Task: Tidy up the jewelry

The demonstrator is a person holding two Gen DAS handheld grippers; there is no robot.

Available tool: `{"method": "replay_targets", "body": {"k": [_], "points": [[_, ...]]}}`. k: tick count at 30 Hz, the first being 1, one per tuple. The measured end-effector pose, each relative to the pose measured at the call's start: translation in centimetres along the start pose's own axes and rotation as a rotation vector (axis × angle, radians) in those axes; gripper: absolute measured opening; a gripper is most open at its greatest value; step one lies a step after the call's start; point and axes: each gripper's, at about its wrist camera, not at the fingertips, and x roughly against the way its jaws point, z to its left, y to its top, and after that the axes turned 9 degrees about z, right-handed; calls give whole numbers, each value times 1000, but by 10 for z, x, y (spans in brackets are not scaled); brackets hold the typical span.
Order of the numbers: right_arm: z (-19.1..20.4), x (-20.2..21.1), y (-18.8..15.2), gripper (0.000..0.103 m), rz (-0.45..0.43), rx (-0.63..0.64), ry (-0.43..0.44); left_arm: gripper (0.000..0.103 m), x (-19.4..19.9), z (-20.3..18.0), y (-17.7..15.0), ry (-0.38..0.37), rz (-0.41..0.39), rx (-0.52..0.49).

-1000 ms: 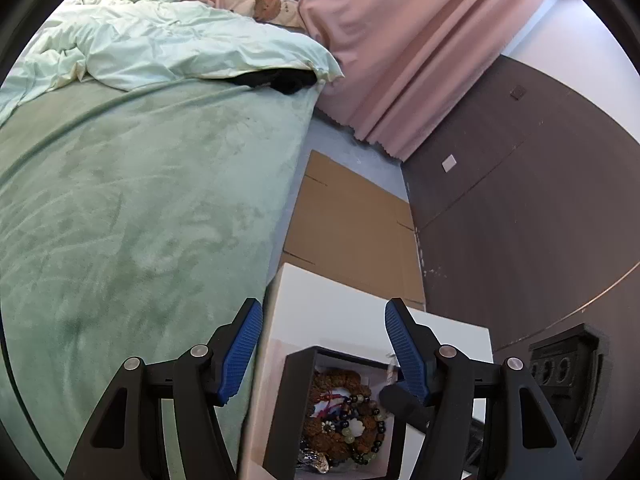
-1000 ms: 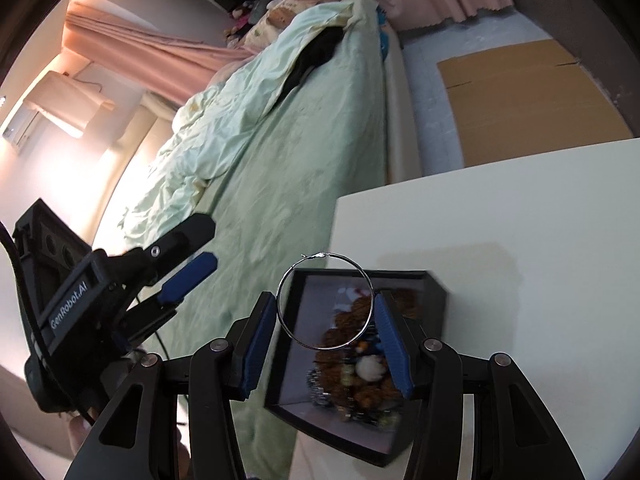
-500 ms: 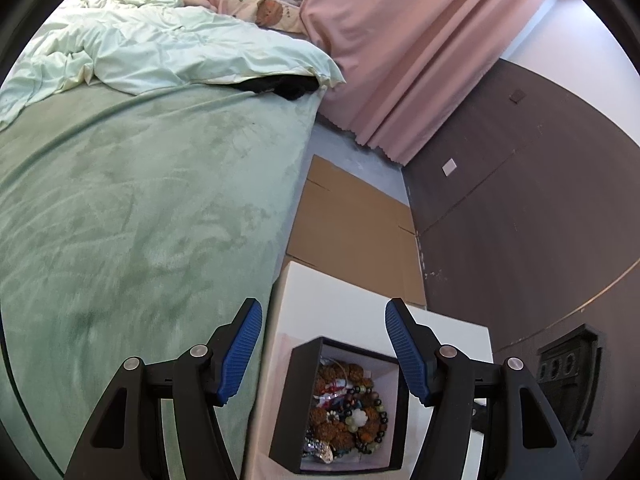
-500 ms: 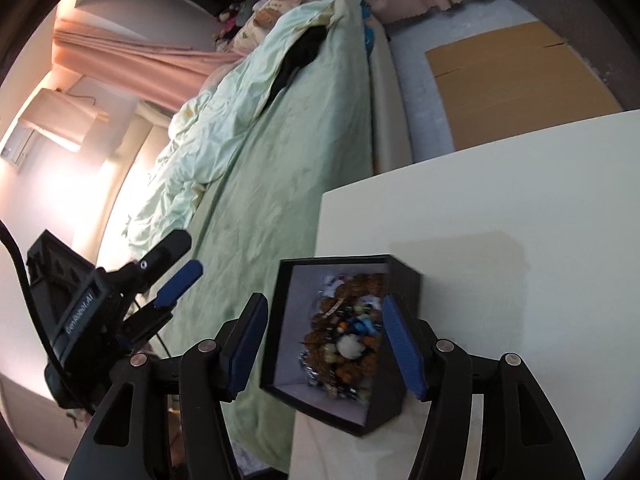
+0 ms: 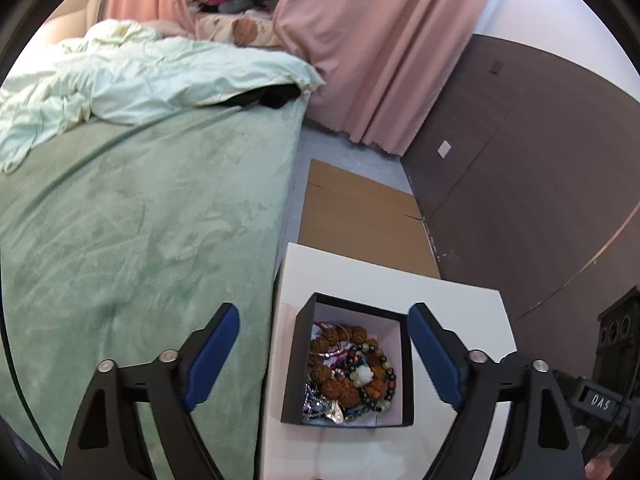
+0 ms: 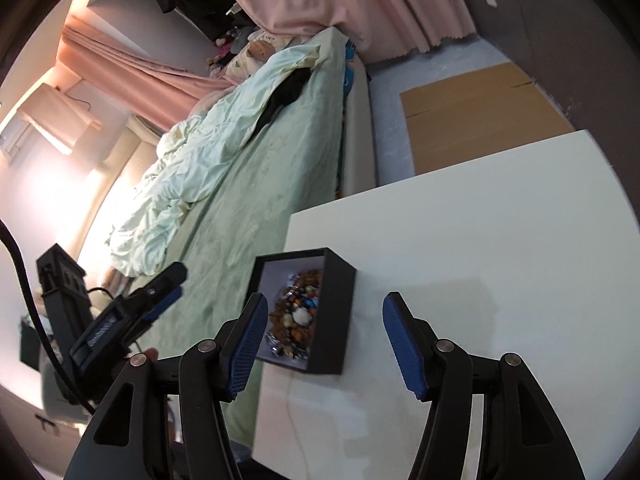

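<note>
left wrist: above box (image 5: pixel 347 364) | right wrist: box's right, oblique | shared: box, table (image 6: pixel 500 248)

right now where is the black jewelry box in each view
Left wrist view: the black jewelry box sits bottom centre on the white table, between the open fingers of the left tool.
Right wrist view: the box is lower centre-left, near the table's edge by the bed, beside the left finger of the right tool.
Shared landmark: the flat cardboard on the floor beyond the table.

Black jewelry box (image 6: pixel 334 312) (beads inside) on white table (image 6: pixel 500 248), left of wide-spread right tool (image 6: pixel 324 346)
</note>
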Motion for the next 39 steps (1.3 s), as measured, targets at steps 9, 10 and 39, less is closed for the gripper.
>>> {"method": "replay_targets", "body": {"k": [9, 10, 39], "points": [[-6, 37, -20, 87, -80, 9, -93, 102, 17, -19, -24, -23, -18, -103], [-5, 39, -21, 90, -84, 13, -97, 103, 20, -21, -26, -29, -20, -116], [12, 104, -89, 98, -175, 178, -219, 103, 58, -59, -99, -52, -15, -309]]}}
